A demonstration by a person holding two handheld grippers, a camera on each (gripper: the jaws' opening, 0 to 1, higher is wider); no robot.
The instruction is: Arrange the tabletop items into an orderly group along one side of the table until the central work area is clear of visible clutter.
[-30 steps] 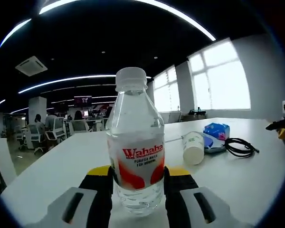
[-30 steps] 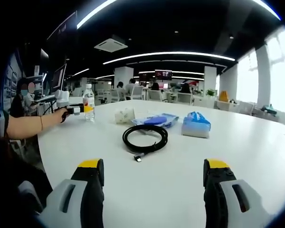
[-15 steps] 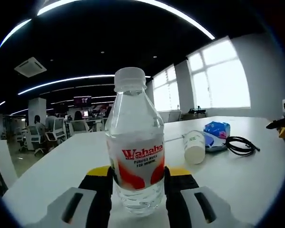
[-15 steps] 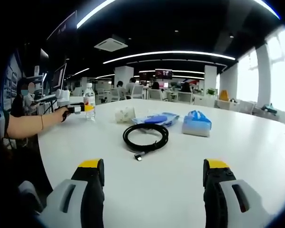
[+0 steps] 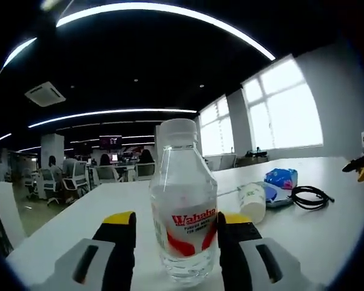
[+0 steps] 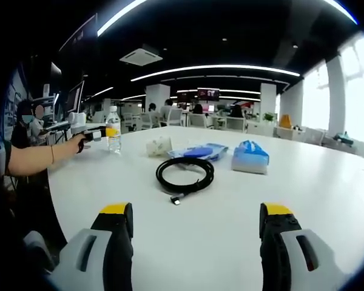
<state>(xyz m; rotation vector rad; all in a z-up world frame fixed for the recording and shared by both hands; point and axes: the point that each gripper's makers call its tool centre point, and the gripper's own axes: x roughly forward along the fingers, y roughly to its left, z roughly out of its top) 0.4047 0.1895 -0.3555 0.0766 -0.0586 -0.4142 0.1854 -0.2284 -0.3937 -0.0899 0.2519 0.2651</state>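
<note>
Clear plastic water bottle (image 5: 183,206), white cap, red and white label reading "Wahaha" with smaller print beneath too fine to read; upright on the white table (image 5: 303,236), between the yellow-tipped jaws of the left gripper (image 5: 177,233). Left jaws apart around the bottle, a narrow gap visible on one side, contact on the other not certain. Beyond, in the left gripper view: white paper cup (image 5: 252,202) on its side with a small green mark, illegible; blue flat packet (image 5: 272,193); blue tissue pack (image 5: 281,177); coiled black cable (image 5: 310,194). Right gripper (image 6: 194,227) low over bare tabletop, jaws spread wide, nothing between them. Room: open-plan office, dark ceiling with long curved light strips, ceiling air vent, large bright windows, desks and chairs with seated people in the distance.
</note>
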